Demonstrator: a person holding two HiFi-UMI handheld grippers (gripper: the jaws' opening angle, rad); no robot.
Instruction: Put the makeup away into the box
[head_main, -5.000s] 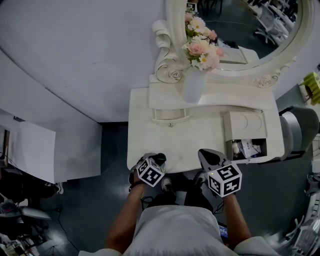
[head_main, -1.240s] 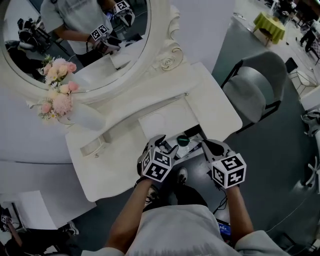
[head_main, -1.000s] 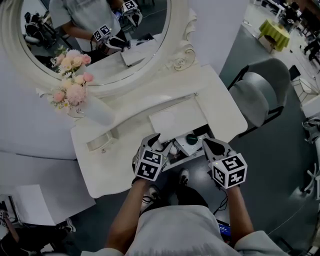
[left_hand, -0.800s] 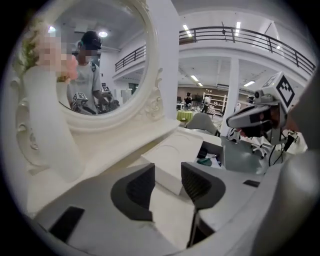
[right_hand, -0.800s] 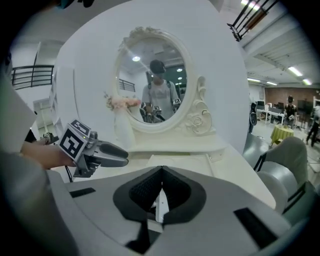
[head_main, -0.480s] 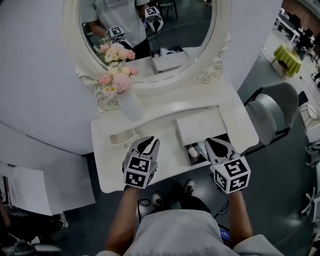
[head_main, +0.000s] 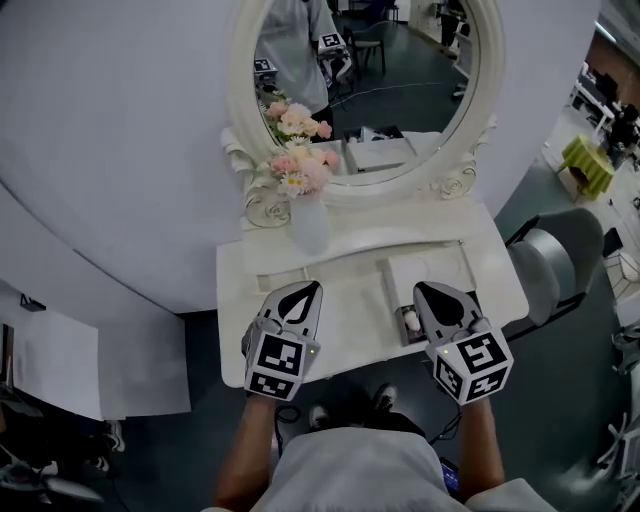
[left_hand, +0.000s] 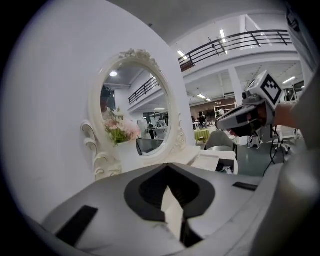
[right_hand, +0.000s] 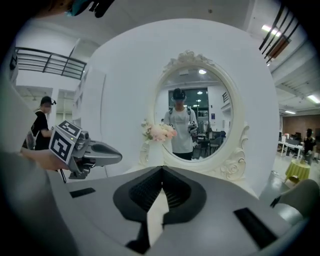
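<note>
A white box (head_main: 425, 268) stands on the right of the white dressing table (head_main: 350, 305). Its front compartment (head_main: 409, 322) is open, and a small pale makeup item shows inside; my right gripper hides the rest. My left gripper (head_main: 311, 288) hovers over the table's front left. Its jaws have just been closing and are shut, with nothing between them (left_hand: 167, 168). My right gripper (head_main: 421, 289) hangs over the box's front, also shut and empty (right_hand: 161, 169). From each gripper view the other gripper shows in the air, right (left_hand: 222, 120) and left (right_hand: 119, 157).
An oval mirror (head_main: 365, 80) in an ornate frame rises behind the table. A white vase of pink flowers (head_main: 305, 225) stands at the back left. A grey chair (head_main: 555, 265) sits to the right. A pale cabinet (head_main: 95, 360) stands at the left.
Both grippers have lifted up and away from the box's open compartment. The left one has swung left and its jaws have gone from open to shut. The head view now faces the mirror squarely.
</note>
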